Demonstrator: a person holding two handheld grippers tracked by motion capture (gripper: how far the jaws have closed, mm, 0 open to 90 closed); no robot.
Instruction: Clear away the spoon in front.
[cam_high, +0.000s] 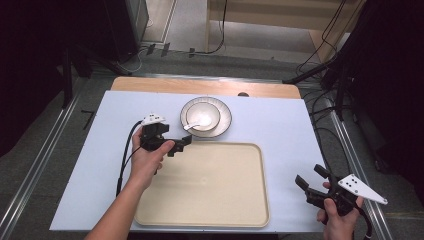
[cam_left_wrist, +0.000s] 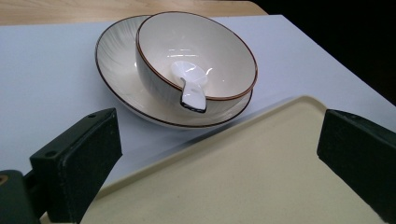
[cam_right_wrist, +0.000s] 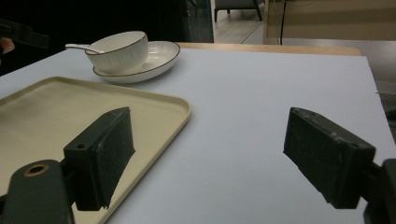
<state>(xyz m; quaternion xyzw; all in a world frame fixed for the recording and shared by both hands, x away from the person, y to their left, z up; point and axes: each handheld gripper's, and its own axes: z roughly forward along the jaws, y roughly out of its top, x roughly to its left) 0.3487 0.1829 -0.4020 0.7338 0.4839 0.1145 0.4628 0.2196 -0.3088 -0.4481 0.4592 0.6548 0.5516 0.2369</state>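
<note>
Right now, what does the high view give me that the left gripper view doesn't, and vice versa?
High view alone: both hands, the left gripper at the tray's far left corner, the right gripper off its right edge, and the whole tray.
Left gripper view alone: the spoon's dark-edged handle resting over the bowl's brown rim, and the plate's ribbing.
Both: bowl on plate, spoon inside, tray, blue table cover.

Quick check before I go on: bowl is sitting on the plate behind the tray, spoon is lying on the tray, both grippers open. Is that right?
Not quite. The spoon is in the bowl, handle over its rim, not on the tray; the left gripper view shows it. The rest holds: bowl on the plate behind the tray, left gripper and right gripper both open.
</note>
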